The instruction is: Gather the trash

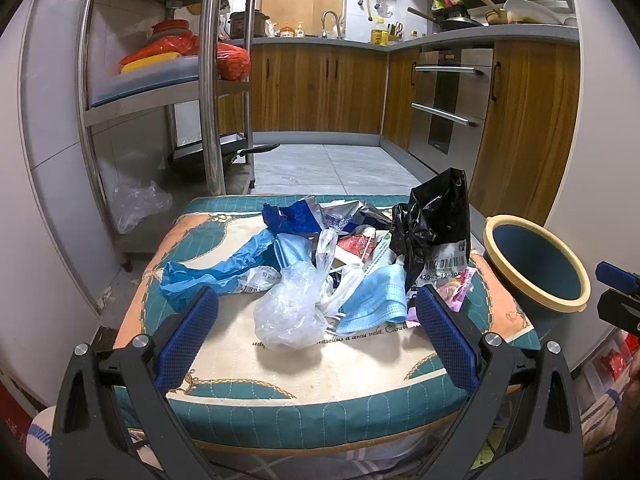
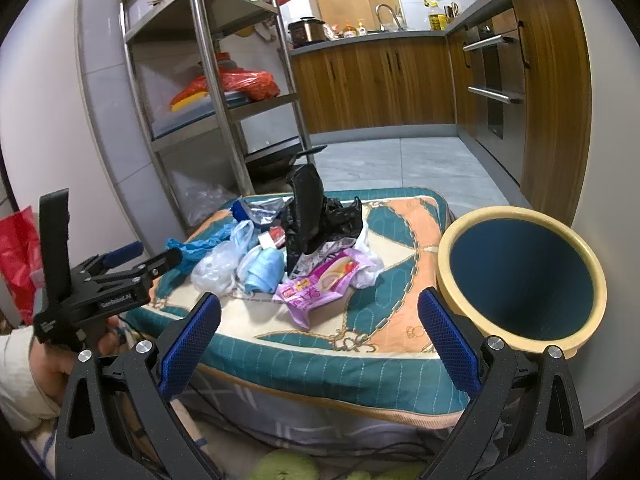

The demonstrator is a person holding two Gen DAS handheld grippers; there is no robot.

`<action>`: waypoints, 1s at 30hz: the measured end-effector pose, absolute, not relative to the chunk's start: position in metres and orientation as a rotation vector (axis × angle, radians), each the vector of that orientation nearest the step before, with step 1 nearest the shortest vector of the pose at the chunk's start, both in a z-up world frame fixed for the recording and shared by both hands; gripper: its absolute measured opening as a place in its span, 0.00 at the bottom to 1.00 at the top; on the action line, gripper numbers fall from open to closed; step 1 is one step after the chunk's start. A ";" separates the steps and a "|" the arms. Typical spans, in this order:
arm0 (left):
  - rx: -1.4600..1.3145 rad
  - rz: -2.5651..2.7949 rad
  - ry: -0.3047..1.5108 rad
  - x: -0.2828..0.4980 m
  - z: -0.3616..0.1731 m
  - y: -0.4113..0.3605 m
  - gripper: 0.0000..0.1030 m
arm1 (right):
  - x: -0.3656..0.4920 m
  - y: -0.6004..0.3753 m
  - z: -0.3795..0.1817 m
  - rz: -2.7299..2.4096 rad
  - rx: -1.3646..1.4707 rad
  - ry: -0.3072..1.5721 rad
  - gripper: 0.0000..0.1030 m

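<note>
My left tool (image 1: 316, 320) hangs released just short of the trash heap on the cushion (image 1: 304, 384), nearest the crumpled clear plastic bag (image 1: 290, 316) and blue face mask (image 1: 374, 300). My right tool (image 2: 318, 334) is released too, facing the purple snack wrapper (image 2: 316, 286). The bin (image 2: 520, 276) sits right of the cushion. I'd pinch one loose piece low, by a bunched fold, then lift clear before swinging over the bin.

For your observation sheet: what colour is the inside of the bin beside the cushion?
Dark blue inside the bin, with a cream rim; clearest in the right wrist view.
</note>
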State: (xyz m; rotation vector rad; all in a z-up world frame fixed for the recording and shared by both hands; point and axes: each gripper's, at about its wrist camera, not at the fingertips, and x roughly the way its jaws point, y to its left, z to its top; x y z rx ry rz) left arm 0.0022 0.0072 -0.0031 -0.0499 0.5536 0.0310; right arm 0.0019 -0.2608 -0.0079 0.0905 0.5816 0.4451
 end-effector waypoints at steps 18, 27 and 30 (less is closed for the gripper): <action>-0.063 0.033 0.557 0.004 -0.006 0.008 0.94 | 0.004 -0.260 -0.009 0.443 0.087 0.589 0.95; -0.064 0.031 0.555 0.003 -0.006 0.008 0.94 | 0.004 -0.260 -0.009 0.444 0.086 0.589 0.95; -0.065 0.032 0.556 0.004 -0.006 0.008 0.94 | 0.003 -0.260 -0.009 0.443 0.086 0.589 0.95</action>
